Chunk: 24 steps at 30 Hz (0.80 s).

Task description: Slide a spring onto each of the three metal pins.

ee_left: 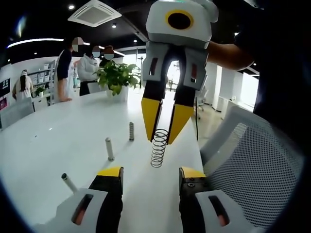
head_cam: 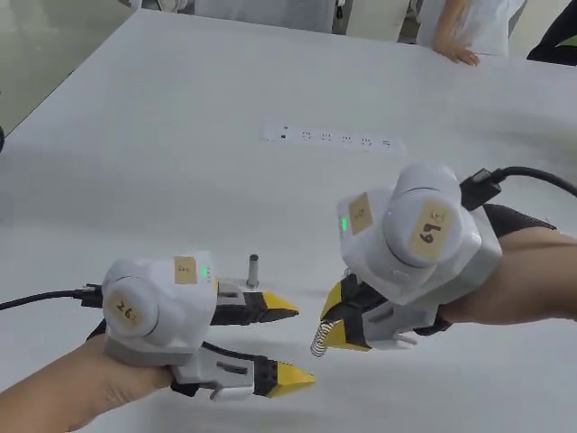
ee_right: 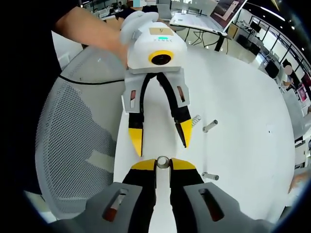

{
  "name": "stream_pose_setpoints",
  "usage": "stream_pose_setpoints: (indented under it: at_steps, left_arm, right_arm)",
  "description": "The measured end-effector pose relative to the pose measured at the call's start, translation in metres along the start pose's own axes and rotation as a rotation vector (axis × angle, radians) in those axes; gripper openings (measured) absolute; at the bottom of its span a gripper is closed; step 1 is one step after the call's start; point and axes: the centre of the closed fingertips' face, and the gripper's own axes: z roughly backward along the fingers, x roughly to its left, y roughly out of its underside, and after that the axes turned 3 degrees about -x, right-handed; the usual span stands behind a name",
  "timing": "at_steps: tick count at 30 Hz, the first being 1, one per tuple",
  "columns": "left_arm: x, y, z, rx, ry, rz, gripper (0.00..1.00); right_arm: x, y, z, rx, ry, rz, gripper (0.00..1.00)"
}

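right gripper (head_cam: 334, 327) had its jaws closed on a spring (head_cam: 319, 340) hanging below them. at its 9 o'clock, left gripper (head_cam: 302, 345) had its jaws open. a pin (head_cam: 253, 271) stood upright on the worktop (head_cam: 180, 135) at the spring's 10 o'clock.

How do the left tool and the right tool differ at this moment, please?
The left tool is open and empty; the right tool is shut on a spring. In the head view the left tool points right, the right tool left. Both have yellow tips.
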Motion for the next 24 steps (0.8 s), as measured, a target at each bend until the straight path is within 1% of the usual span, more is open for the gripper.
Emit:
stream_pose_setpoints:
  at_steps: [2,4,7,10,13,16,20,22,23,24]
  left_arm:
    - [0.001,0.003,0.002,0.012,-0.010,-0.006,0.47]
    - [0.001,0.004,0.004,0.016,-0.014,0.003,0.49]
    - [0.004,0.004,0.007,0.008,-0.029,0.014,0.57]
    - [0.005,0.004,0.010,0.014,-0.035,0.012,0.59]
    - [0.007,0.004,0.013,0.012,-0.044,0.016,0.66]
    - [0.008,0.004,0.017,0.012,-0.053,0.022,0.70]
    - [0.013,0.003,0.024,0.007,-0.082,0.026,0.78]
    - [0.019,0.002,0.030,0.002,-0.122,0.007,0.82]
    - [0.020,0.001,0.032,-0.004,-0.128,0.010,0.84]
    - [0.022,0.000,0.035,-0.011,-0.134,0.029,0.84]
  right_arm:
    - [0.000,0.002,0.000,0.003,0.002,-0.001,0.07]
    - [0.000,0.004,0.000,0.007,0.002,-0.001,0.07]
    - [-0.001,0.005,0.000,0.012,0.005,0.001,0.07]
    - [-0.002,0.007,0.001,0.014,0.009,0.002,0.07]
    - [-0.003,0.008,0.002,0.010,0.012,-0.001,0.07]
    - [-0.004,0.011,0.003,0.012,0.014,-0.006,0.07]
    - [-0.006,0.013,0.004,0.015,0.018,-0.012,0.07]
    - [-0.007,0.015,0.005,0.019,0.021,-0.011,0.07]
    - [-0.007,0.016,0.005,0.021,0.022,-0.011,0.07]
    - [-0.007,0.017,0.005,0.022,0.022,-0.013,0.07]
